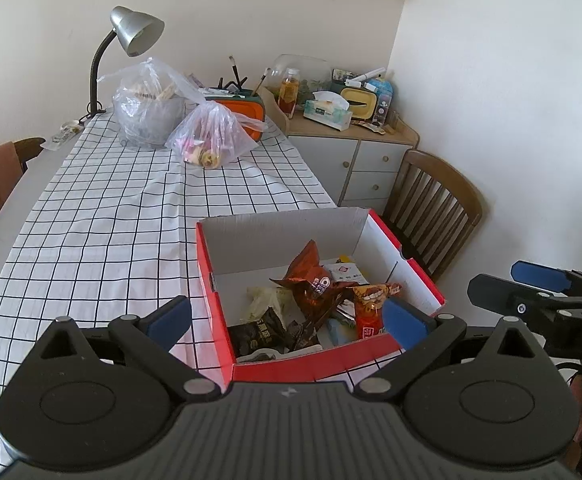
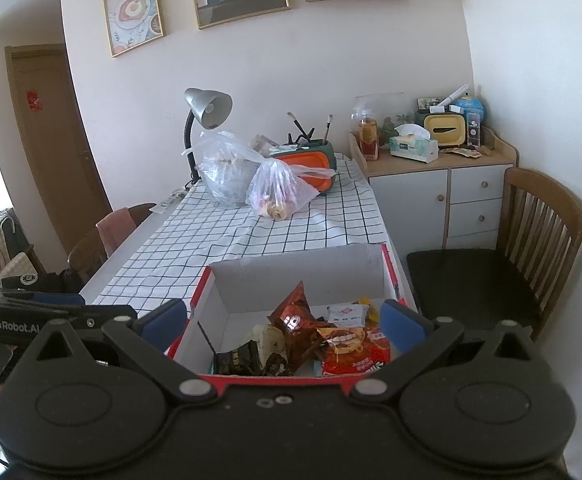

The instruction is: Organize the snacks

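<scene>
A red cardboard box [image 1: 217, 312] [image 2: 393, 276] with a white inside sits at the near right corner of the checked table. Several snack packets lie in it: a brown crinkled one [image 1: 311, 284] [image 2: 293, 320], an orange-red one [image 1: 369, 312] [image 2: 355, 350], a dark one [image 1: 257, 334] [image 2: 237, 360] and a small white one [image 1: 343, 271] [image 2: 347, 314]. My left gripper [image 1: 287, 322] is open above the box's near side, holding nothing. My right gripper [image 2: 285, 322] is also open and empty, just before the box's near edge. Each gripper shows in the other's view, the right gripper [image 1: 539, 292] at the right and the left gripper [image 2: 51, 312] at the left.
Two clear plastic bags [image 1: 147, 108] [image 1: 215, 136] with food stand at the far end of the table, beside a grey desk lamp [image 1: 135, 32] and an orange-lidded container [image 1: 243, 110]. A wooden chair [image 2: 531, 248] stands right of the box, before a cluttered cabinet [image 2: 439, 172].
</scene>
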Tool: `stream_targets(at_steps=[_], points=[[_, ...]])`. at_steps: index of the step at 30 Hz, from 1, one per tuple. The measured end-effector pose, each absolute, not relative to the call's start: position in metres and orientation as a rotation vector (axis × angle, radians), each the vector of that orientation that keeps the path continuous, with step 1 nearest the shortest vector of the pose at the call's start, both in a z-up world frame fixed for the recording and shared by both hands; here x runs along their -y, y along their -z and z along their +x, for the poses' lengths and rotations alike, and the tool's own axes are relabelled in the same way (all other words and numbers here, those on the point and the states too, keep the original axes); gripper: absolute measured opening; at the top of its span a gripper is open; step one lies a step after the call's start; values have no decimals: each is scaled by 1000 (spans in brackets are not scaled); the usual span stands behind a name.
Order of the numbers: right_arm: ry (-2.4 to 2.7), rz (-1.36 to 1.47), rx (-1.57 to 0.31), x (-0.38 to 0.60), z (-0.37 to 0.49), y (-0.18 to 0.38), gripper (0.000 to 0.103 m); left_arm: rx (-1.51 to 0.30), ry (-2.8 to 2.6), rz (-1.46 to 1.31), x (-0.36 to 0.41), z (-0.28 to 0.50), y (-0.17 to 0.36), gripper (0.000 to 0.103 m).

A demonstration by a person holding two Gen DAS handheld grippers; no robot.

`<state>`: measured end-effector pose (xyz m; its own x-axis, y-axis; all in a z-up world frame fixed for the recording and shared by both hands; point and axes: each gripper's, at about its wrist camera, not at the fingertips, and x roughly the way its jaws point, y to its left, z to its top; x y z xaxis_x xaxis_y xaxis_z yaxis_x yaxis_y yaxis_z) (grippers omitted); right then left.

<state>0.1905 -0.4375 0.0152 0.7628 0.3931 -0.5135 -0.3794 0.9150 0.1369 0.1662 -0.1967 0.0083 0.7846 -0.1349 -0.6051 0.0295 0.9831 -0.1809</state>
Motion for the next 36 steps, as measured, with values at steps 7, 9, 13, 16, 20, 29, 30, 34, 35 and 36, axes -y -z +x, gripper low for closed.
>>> stream_targets(at_steps=[7, 9, 13, 16, 20, 29, 30, 34, 35, 36], points=[[-401, 27, -556, 439, 191, -15, 103, -658, 99, -171, 199, 166, -10, 102], [-401, 27, -557, 439, 191, -15, 103, -656, 101, -170, 199, 166, -10, 102], [-411, 20, -553, 437, 190, -15, 103, -652, 105, -167, 201, 166, -12, 102], [-418, 15, -552, 434, 190, -14, 103, -648, 111, -164, 202, 165, -13, 102], [-421, 14, -550, 434, 190, -15, 103, -638, 116, -160, 203, 164, -15, 102], [-428, 12, -549, 430, 190, -16, 103, -631, 117, -159, 203, 163, -16, 102], [-426, 10, -550, 430, 190, -16, 103, -633, 117, -159, 203, 163, -17, 102], [-422, 13, -555, 429, 190, -16, 103, -637, 117, -162, 202, 163, -16, 102], [-420, 13, -556, 429, 191, -16, 103, -638, 119, -163, 202, 163, -16, 102], [-418, 13, -557, 429, 191, -15, 103, -639, 119, -164, 203, 163, -16, 102]])
